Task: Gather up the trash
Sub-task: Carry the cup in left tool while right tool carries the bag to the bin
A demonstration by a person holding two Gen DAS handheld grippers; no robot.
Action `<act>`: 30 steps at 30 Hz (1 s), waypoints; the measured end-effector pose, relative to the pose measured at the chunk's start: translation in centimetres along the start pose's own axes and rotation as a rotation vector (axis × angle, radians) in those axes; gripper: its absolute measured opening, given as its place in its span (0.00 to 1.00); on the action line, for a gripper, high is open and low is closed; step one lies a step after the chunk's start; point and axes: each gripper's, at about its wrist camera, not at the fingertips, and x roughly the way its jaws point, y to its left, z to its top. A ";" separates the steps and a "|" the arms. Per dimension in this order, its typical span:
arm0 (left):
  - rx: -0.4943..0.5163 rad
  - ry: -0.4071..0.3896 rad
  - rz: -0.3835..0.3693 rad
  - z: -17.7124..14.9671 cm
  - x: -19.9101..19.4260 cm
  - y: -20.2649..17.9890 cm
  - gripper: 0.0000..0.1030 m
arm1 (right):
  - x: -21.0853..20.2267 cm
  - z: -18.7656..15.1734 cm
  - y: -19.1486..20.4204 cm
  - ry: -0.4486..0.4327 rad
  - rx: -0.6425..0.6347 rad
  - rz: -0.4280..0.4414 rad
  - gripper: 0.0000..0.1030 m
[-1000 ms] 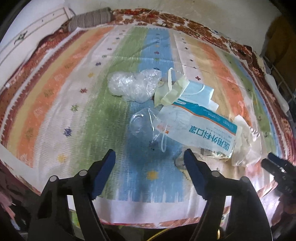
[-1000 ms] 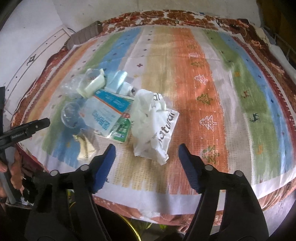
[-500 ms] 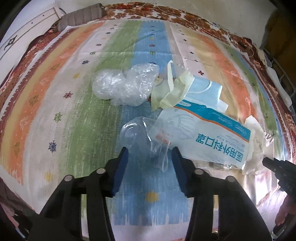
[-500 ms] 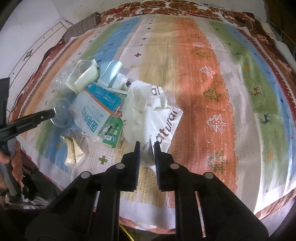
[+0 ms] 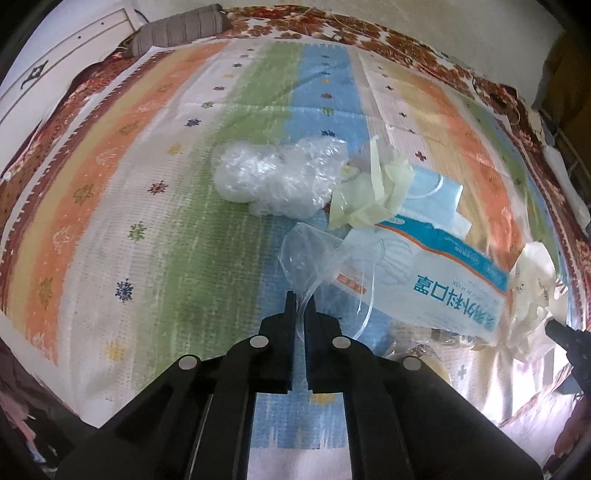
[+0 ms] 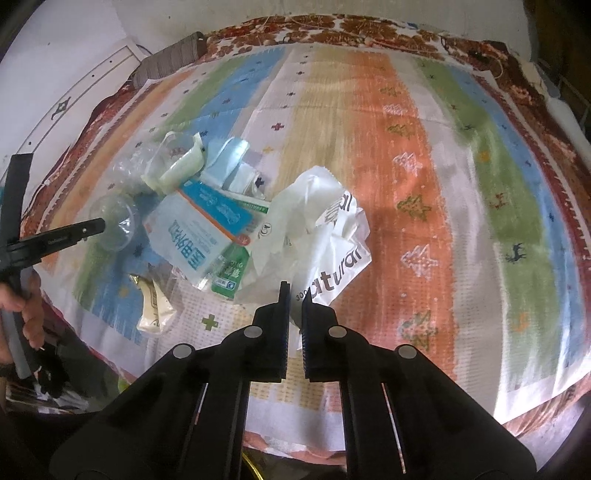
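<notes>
A heap of trash lies on a striped cloth. In the left wrist view my left gripper is shut on the near edge of a clear plastic cup, which looks squashed. The right wrist view shows my right gripper shut on the near edge of a crumpled white plastic bag. Between cup and bag lies a blue and white mask package. My left gripper also shows at the left of the right wrist view, touching the cup.
Crumpled clear wrap, pale yellow strips and a blue mask lie behind the cup. A green packet and a yellow wrapper sit near the front edge. A person's hand holds the left gripper. A striped cushion lies far back.
Both grippers went from wide open to shut. The left one moved forward and down onto the cup, squashing it; the right one closed on the white bag's edge.
</notes>
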 end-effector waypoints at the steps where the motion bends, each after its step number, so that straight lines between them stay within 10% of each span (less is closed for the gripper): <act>1: -0.010 -0.003 -0.003 0.1 -0.2 0.2 0.03 | -0.2 0.1 -0.2 -0.003 0.003 0.001 0.04; 30: -0.046 -0.046 -0.234 -3.5 -8.3 -1.1 0.03 | -7.1 -2.9 3.5 -0.107 -0.059 0.065 0.04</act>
